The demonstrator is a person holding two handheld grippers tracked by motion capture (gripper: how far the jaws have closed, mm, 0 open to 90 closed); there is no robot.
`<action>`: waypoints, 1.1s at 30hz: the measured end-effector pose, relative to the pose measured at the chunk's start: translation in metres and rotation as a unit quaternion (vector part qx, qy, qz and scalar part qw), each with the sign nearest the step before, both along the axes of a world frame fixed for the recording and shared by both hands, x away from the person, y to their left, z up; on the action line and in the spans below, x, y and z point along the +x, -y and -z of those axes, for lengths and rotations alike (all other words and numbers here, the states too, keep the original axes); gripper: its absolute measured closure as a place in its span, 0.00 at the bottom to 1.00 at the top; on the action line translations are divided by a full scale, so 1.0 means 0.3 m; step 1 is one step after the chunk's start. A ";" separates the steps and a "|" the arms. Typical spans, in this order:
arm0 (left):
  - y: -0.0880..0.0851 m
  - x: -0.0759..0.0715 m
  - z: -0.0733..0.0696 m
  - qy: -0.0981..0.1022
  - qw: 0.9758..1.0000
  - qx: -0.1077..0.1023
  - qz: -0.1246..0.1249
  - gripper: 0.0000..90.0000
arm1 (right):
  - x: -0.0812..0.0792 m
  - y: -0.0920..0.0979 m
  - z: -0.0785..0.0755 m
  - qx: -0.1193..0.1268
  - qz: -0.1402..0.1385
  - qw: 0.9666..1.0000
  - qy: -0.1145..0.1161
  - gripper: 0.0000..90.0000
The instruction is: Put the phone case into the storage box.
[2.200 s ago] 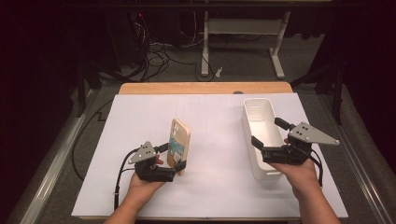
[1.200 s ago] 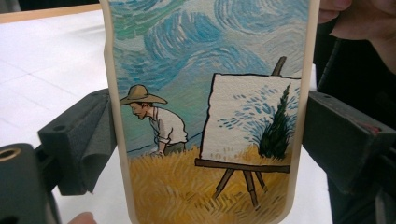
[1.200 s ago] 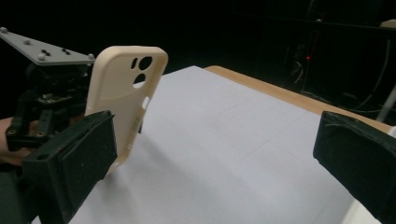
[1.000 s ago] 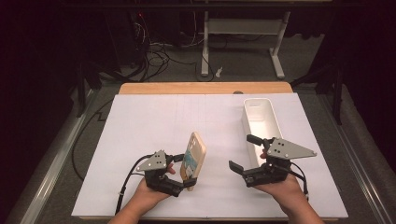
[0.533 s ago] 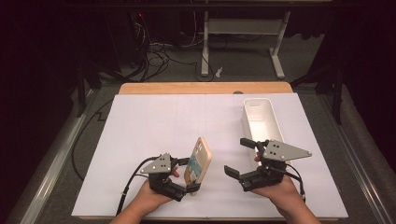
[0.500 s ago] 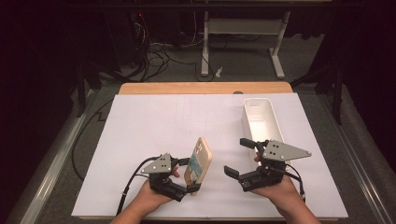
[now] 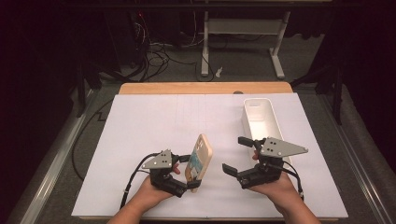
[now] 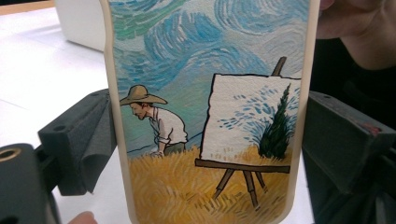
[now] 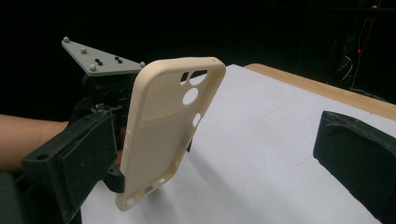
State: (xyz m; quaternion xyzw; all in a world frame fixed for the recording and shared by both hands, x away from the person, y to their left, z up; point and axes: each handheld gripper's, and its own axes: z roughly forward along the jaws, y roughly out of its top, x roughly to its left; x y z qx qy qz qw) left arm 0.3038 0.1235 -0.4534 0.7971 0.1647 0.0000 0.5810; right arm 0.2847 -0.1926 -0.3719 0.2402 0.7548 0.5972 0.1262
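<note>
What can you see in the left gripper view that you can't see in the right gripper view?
Left gripper view: the painted back of the phone case, with a man in a straw hat, an easel, golden wheat and a swirly blue sky, plus a corner of the white bin.

Right gripper view: the plain cream inside of the case with its camera holes, the left gripper clamped on its lower end, and that gripper's grey plate.

Both: the same phone case held upright over the white table cover.
</note>
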 end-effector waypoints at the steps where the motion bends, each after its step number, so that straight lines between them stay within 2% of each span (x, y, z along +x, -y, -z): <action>1: -0.002 0.009 -0.003 0.001 1.000 0.003 -0.001 0.12 | 0.005 0.000 -0.001 0.001 0.000 1.000 0.000 0.00; 5: -0.003 0.040 -0.011 -0.005 1.000 -0.004 -0.004 0.12 | 0.030 0.002 -0.007 0.003 0.002 1.000 -0.004 0.00; 8: 0.009 0.057 -0.021 -0.003 1.000 -0.005 -0.003 0.12 | 0.053 0.006 -0.014 0.005 0.004 1.000 -0.007 0.00; 10: 0.016 0.067 -0.023 -0.007 1.000 -0.016 -0.002 0.12 | 0.069 0.005 -0.017 0.000 0.006 1.000 -0.010 0.00; 15: 0.030 0.066 -0.019 -0.008 1.000 -0.025 0.004 0.12 | 0.094 -0.004 -0.017 0.000 0.004 1.000 -0.015 0.00; 19: 0.032 0.060 -0.016 -0.007 1.000 -0.024 0.010 0.12 | 0.084 -0.014 -0.014 -0.004 -0.005 1.000 -0.015 0.00; 24: 0.051 0.034 -0.010 -0.003 0.999 -0.021 0.031 0.12 | 0.070 -0.025 -0.014 -0.001 -0.018 1.000 -0.015 0.00; 33: 0.060 0.011 -0.008 0.000 0.999 -0.022 0.047 0.12 | 0.049 -0.039 -0.008 0.001 -0.039 0.999 -0.023 0.00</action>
